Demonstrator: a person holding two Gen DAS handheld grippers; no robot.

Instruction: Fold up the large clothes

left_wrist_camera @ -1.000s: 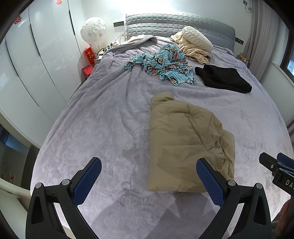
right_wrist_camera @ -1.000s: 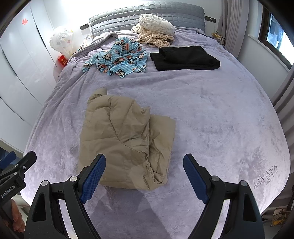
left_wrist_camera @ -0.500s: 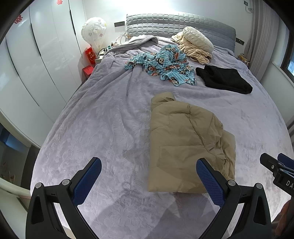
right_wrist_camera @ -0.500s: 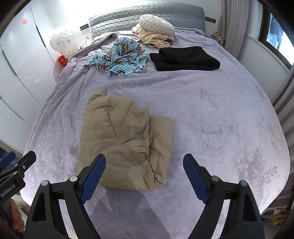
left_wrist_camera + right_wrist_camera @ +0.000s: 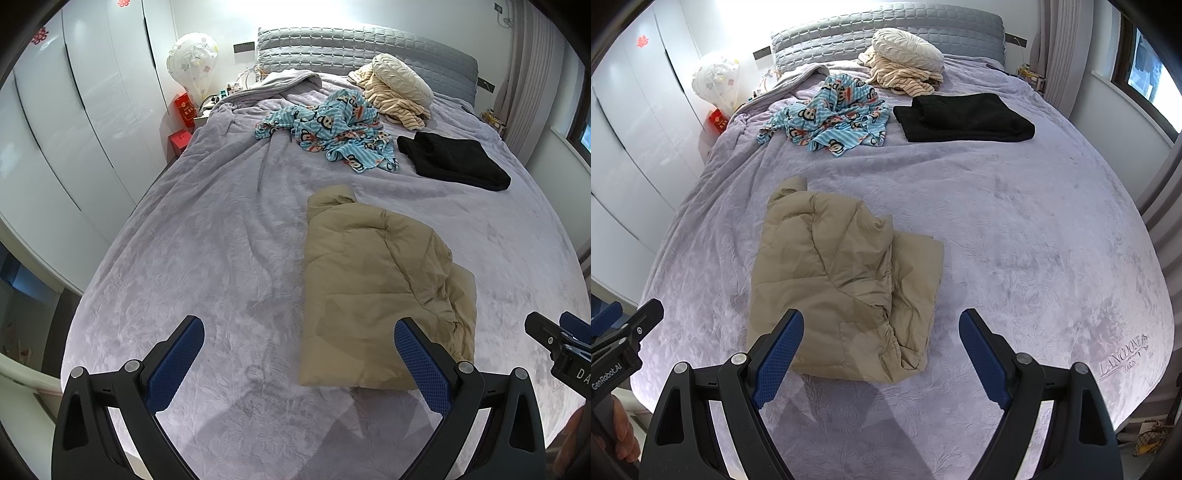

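A tan puffer jacket (image 5: 373,291) (image 5: 842,288) lies folded into a rough rectangle near the foot of a bed covered with a lilac blanket (image 5: 207,266) (image 5: 1027,236). My left gripper (image 5: 297,350) hovers above the blanket at the jacket's near left corner, open, with nothing between its blue pads. Over the jacket's near right corner my right gripper (image 5: 881,343) is held wide open and empty too. Each gripper's tip shows at the edge of the other's view.
Further up the bed lie a crumpled blue monkey-print garment (image 5: 332,129) (image 5: 831,114), a folded black garment (image 5: 454,158) (image 5: 964,116) and a cream pillow on striped cloth (image 5: 399,88) (image 5: 905,62). White wardrobes (image 5: 74,122) line the left side. A window and curtain (image 5: 1134,74) stand right.
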